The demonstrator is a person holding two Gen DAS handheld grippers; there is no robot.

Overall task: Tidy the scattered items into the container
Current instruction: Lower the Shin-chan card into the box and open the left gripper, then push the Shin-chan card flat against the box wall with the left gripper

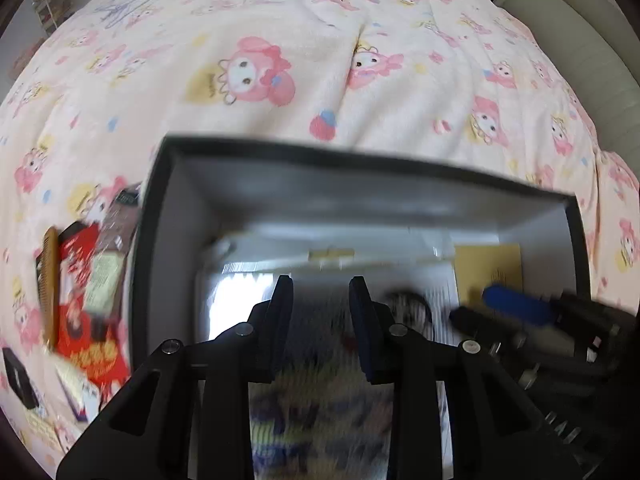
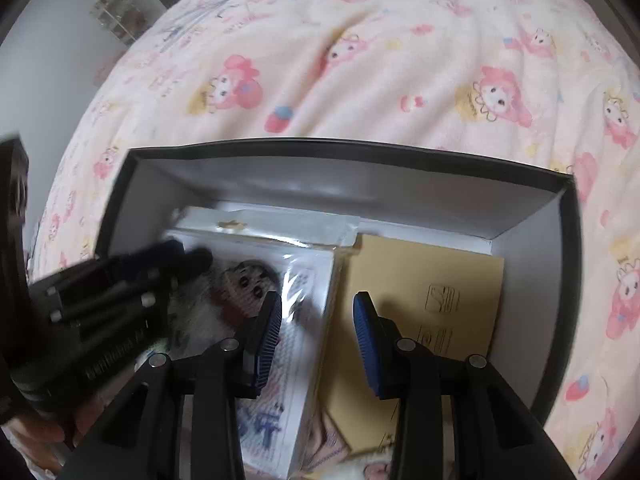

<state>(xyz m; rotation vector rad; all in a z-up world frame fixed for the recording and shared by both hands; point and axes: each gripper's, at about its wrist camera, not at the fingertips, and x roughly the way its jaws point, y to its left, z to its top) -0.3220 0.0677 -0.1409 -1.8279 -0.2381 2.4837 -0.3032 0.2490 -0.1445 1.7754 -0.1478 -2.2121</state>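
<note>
A black box with a white inside (image 1: pixel 160 208) (image 2: pixel 532 216) stands on the pink cartoon blanket. In it lie a plastic-wrapped white pack with a cartoon figure (image 2: pixel 304 264) (image 1: pixel 320 412) and a tan flat carton (image 2: pixel 424 280) (image 1: pixel 488 268). My left gripper (image 1: pixel 320 292) (image 2: pixel 188 256) hangs over the pack, jaws apart, nothing between them. My right gripper (image 2: pixel 316 308) (image 1: pixel 474 304) points down over the seam between pack and carton, open and holding nothing. Left of the box, several items lie on the blanket: a red packet (image 1: pixel 80 280), a wooden comb (image 1: pixel 50 280), a brown packet (image 1: pixel 120 216).
A small black object (image 1: pixel 18 376) and a white-and-purple packet (image 1: pixel 76 392) lie at the lower left. A beige headboard (image 1: pixel 580 40) borders the bed on the right. A shelf (image 2: pixel 116 16) stands by the far-left wall. The blanket beyond the box is bare.
</note>
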